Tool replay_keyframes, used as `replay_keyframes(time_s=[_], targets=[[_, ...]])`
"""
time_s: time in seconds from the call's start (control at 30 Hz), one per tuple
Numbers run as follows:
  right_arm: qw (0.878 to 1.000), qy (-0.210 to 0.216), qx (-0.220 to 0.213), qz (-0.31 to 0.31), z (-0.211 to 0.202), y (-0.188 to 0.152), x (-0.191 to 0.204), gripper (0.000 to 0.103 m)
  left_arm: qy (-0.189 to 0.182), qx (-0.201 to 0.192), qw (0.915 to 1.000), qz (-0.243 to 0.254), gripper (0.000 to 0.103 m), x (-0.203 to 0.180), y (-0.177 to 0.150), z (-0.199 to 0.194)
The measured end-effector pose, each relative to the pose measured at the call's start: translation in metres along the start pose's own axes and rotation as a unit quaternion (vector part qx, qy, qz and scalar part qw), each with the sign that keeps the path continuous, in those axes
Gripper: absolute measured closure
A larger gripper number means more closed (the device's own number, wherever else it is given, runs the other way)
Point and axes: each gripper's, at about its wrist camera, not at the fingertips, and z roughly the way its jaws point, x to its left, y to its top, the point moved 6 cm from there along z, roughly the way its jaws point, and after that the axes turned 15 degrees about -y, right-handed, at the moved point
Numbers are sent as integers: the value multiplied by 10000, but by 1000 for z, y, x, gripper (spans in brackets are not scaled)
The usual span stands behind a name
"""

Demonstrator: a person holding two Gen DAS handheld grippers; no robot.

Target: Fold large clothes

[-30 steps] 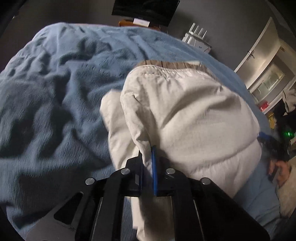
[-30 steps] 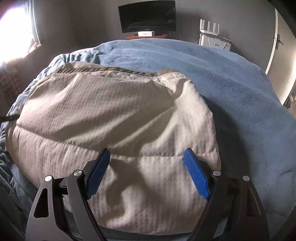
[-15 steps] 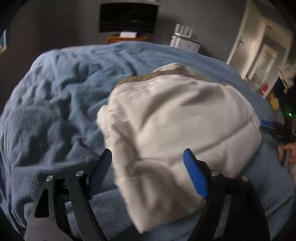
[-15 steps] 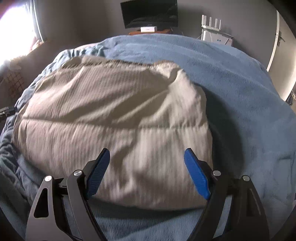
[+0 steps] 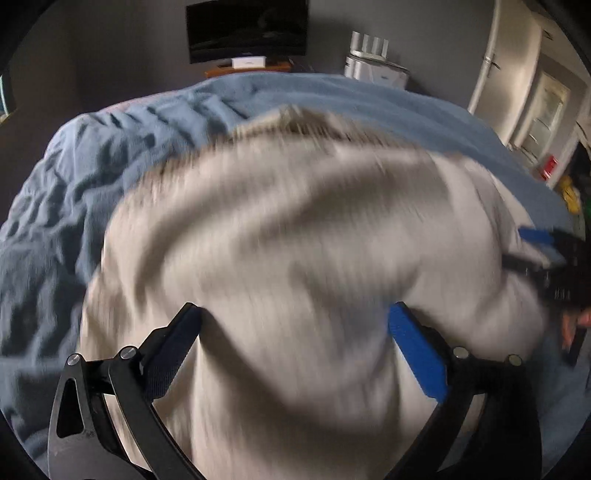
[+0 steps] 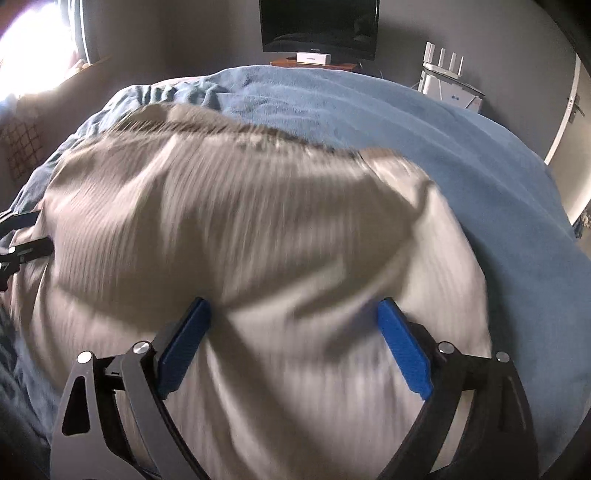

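A cream quilted garment (image 5: 295, 236) lies folded in a thick bundle on the blue bed cover (image 5: 74, 192). It also fills the right wrist view (image 6: 240, 229). Both views are motion-blurred. My left gripper (image 5: 295, 332) is open, its jaws straddling the garment's near edge. My right gripper (image 6: 293, 332) is open too, jaws wide over the near part of the garment. The right gripper shows at the right edge of the left wrist view (image 5: 546, 254). The left gripper shows at the left edge of the right wrist view (image 6: 22, 236).
A dark TV (image 6: 319, 27) on a wooden shelf stands at the far wall. A white router on a white unit (image 6: 447, 81) sits to its right. A white door (image 5: 495, 66) and cupboards are at the right. A bright window (image 6: 33, 40) is at the left.
My left gripper let go of the garment's edge and opened wide. Both grippers have moved in closer over the garment, which now fills more of each view.
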Motion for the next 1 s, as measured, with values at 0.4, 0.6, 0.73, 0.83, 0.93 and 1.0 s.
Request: replay_keyframes(time_s=[0.4,0.6,0.73,0.83,0.93,1.0], targets=[[9979,-137,634,12,79,93,37,8,563,697,9941,-607,5,66,66,67],[9951,-115,978,-78,109,72,48,6,596,923,9926,-518,5,72,46,89],[9949,-203,980,-150,112,64,51,6,619,1030,9918,-430,5,70,39,93],[9948,-257,970,-174,112,60,52,6,630,1065,9916,-377,5,70,35,94],[9946,-316,970,-204,113,58,53,6,645,1060,9916,-357,5,70,35,96],[9945,-324,973,-211,114,58,54,6,652,1068,9915,-347,5,70,34,98]])
